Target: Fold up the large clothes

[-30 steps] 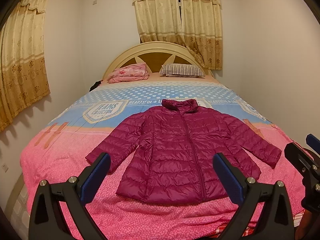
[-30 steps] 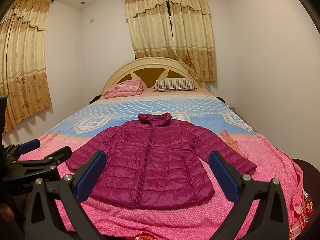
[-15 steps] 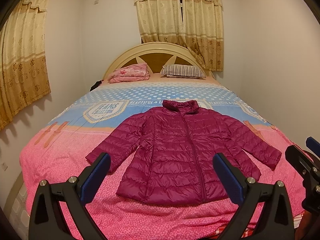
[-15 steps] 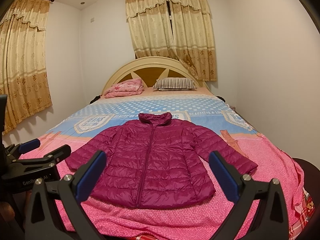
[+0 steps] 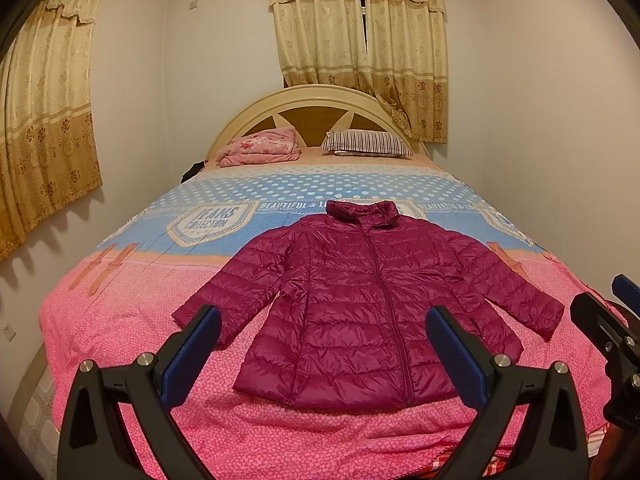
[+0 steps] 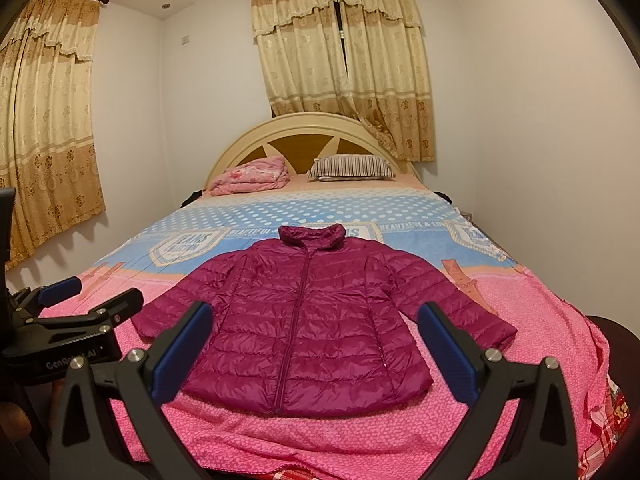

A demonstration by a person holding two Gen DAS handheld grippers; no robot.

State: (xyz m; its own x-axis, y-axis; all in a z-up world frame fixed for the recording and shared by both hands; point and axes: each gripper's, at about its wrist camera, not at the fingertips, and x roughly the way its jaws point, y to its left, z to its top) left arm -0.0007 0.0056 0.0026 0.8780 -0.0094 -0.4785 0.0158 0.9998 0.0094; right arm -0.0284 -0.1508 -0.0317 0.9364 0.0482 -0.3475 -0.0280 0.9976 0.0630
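Note:
A magenta quilted puffer jacket [image 5: 372,304] [image 6: 308,316] lies flat and zipped on the bed, collar toward the headboard, both sleeves spread out to the sides. My left gripper [image 5: 324,344] hovers open near the foot of the bed, short of the jacket's hem, with nothing between its blue pads. My right gripper [image 6: 316,340] is likewise open and empty before the hem. Each gripper shows at the edge of the other's view: the right gripper [image 5: 612,320] and the left gripper [image 6: 76,304].
The bed [image 5: 120,320] has a pink and blue printed cover. A folded pink blanket [image 5: 260,148] and a striped pillow [image 5: 366,144] lie by the cream headboard [image 5: 320,100]. Walls stand close on both sides; curtains [image 5: 360,40] hang behind.
Both views have barely shifted; the jacket and both grippers stand as before.

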